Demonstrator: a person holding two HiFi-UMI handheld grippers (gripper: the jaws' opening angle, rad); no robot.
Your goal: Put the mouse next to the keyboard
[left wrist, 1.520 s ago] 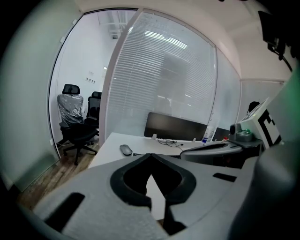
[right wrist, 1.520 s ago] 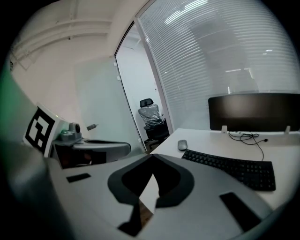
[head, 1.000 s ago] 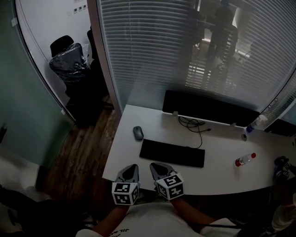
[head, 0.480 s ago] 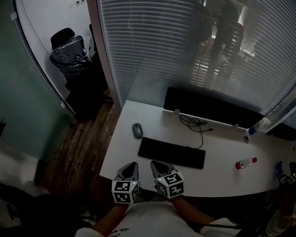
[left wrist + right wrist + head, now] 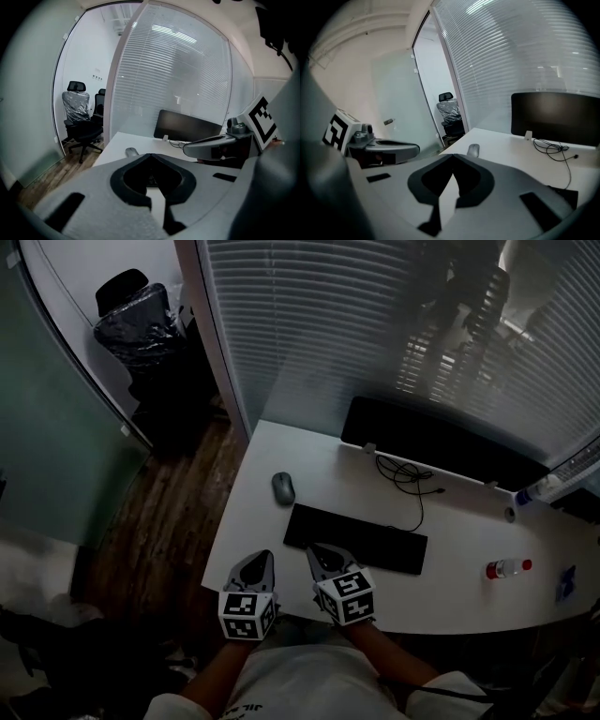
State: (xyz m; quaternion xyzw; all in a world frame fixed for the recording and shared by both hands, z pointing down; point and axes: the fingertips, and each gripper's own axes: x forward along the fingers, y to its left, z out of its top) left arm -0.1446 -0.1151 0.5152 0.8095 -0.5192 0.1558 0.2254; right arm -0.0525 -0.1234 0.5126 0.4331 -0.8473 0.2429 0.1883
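Note:
A grey mouse [image 5: 282, 487] lies on the white desk [image 5: 272, 451], just off the far left corner of the black keyboard [image 5: 354, 538] and apart from it. My left gripper [image 5: 255, 561] hovers at the desk's front edge, shut and empty. My right gripper [image 5: 320, 552] hangs beside it over the keyboard's near left end, also shut and empty. In the left gripper view the mouse [image 5: 131, 151] sits just beyond the closed left gripper [image 5: 150, 154]. In the right gripper view the mouse [image 5: 473, 150] lies ahead of the closed right gripper [image 5: 452, 155].
A dark monitor [image 5: 441, 454] stands along the desk's back edge with a looped cable [image 5: 408, 479] in front of it. A red-capped bottle [image 5: 506, 568] lies at the right. Blinds back the desk. Office chairs [image 5: 141, 329] and a wooden floor [image 5: 159, 521] are on the left.
The head view has shifted, so the desk sits a little lower and to the right in the picture. Both grippers stay shut at the front edge. Mouse and keyboard have not moved on the desk.

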